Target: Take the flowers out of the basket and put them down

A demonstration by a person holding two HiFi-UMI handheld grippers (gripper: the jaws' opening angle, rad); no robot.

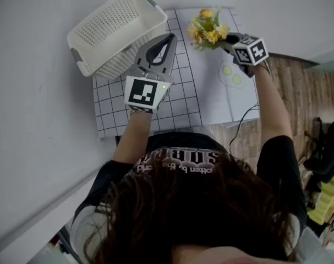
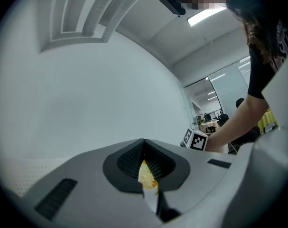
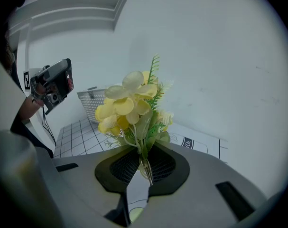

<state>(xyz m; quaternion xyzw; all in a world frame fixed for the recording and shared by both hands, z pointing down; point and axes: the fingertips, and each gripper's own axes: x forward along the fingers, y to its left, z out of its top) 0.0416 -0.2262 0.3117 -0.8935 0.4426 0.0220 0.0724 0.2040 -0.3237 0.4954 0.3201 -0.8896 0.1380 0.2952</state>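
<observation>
With the right gripper jaws clamped nearly closed on the stems of the flowers, clear of the basket, lower gently onto the checked mat before releasing; left gripper jaws closed, empty.

A gridded mat — and beside it a green-dotted sheet.

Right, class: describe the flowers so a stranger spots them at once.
Find the gridded white mat. At its far end, right of the white basket, the right gripper clamps the flowers by their stems: the only yellow, leafy bunch there.
</observation>
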